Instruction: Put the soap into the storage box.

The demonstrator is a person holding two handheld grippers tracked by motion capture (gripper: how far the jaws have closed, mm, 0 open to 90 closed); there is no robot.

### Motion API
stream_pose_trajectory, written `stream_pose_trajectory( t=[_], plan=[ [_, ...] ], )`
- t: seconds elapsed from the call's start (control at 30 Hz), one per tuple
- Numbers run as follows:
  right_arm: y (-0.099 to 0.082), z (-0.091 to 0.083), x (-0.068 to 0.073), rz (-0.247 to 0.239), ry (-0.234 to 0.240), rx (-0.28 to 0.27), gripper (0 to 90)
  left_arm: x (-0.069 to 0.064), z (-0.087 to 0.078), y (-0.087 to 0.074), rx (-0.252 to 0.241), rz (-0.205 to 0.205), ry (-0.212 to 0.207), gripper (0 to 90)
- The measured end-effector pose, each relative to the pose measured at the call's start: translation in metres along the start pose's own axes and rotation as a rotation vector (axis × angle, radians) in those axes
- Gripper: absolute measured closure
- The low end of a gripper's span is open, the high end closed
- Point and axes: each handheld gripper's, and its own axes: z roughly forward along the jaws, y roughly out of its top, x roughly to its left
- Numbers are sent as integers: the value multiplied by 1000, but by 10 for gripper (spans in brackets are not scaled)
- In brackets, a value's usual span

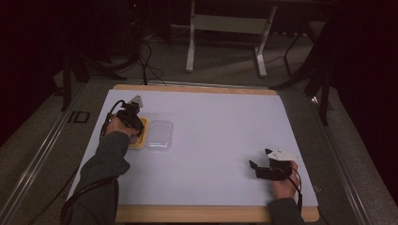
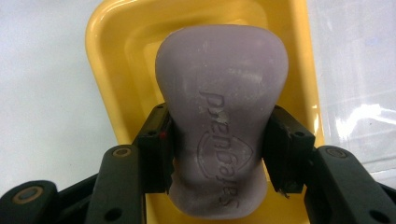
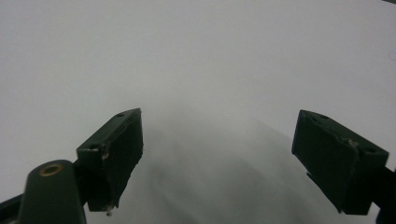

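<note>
Left gripper (image 2: 217, 151) is clamping the purple waisted soap bar (image 2: 219, 112) w/ both pads at its narrow middle, directly over the yellow plastic soap dish (image 2: 109, 70), clear lid (image 1: 158, 134) just beside; keep grip centred, level; right gripper (image 3: 217, 154) is idling wide apart.

Mauve soap bar (image 2: 219, 126) embossed "Safeguard"; yellow soap dish (image 2: 107, 60); clear colourless lid (image 1: 158, 134); black left gripper (image 2: 219, 154); pale lilac-white tabletop (image 1: 220, 136) with wooden edge.
</note>
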Motion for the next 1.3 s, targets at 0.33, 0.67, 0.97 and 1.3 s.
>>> stream_pose_trajectory(
  t=[0.33, 0.67, 0.97, 1.3],
  plan=[
    [0, 0, 0, -2, 2, 4, 161, -3, 5, 2, 7, 0, 16, 494],
    [0, 0, 0, -2, 3, 3, 161, -3, 7, 2, -6, -2, 21, 481],
    [0, 0, 0, -2, 3, 3, 161, 2, 5, 0, -15, -16, -4, 430],
    [0, 0, 0, -3, 3, 4, 161, 5, -3, -4, -59, 18, -26, 424]
  ],
)
